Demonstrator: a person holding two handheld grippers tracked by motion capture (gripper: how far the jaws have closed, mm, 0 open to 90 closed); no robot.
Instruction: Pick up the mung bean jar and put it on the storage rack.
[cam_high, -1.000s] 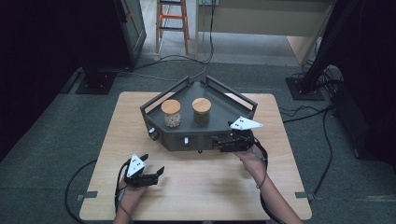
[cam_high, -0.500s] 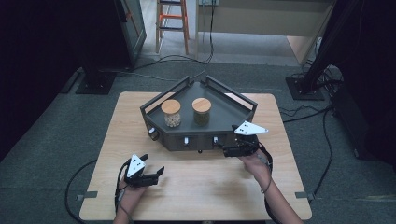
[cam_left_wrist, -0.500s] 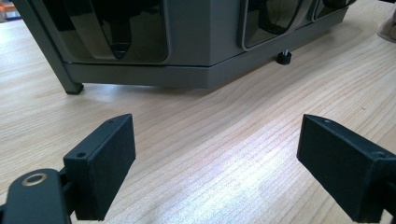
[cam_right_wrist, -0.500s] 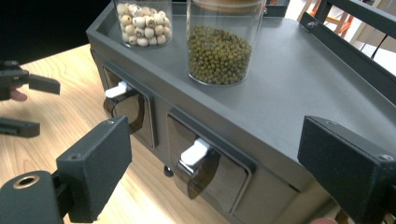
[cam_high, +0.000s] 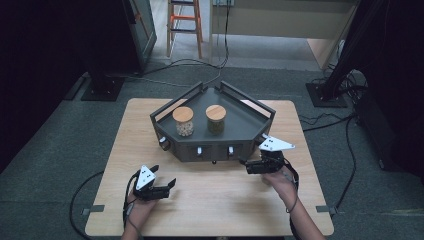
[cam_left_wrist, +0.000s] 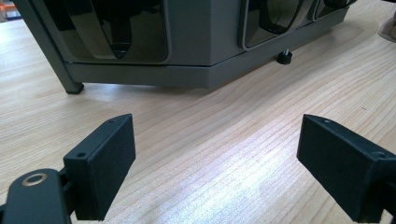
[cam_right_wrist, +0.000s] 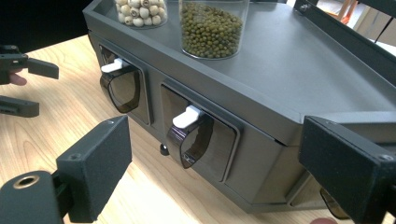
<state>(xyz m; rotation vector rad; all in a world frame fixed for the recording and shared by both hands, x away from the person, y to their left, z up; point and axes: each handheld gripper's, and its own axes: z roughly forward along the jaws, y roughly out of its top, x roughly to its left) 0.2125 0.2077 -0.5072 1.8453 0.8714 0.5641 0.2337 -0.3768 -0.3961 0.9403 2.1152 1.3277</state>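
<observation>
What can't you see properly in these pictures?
- Inside the drawers: right gripper view, smoky fronts too dark to see through.
- Jars' lids: right gripper view, cut off by the top edge.
- Jar contents: high view, too small to tell apart.
- Top of the rack: left gripper view, cut off by the top edge.
- Knob markings: high view, too small.

1. Left gripper (cam_high: 167, 186) rests low near the table's front edge, its jaws spread wide with nothing between them.
2. Right gripper (cam_high: 245, 164) points leftward, jaws apart and gripping nothing.
</observation>
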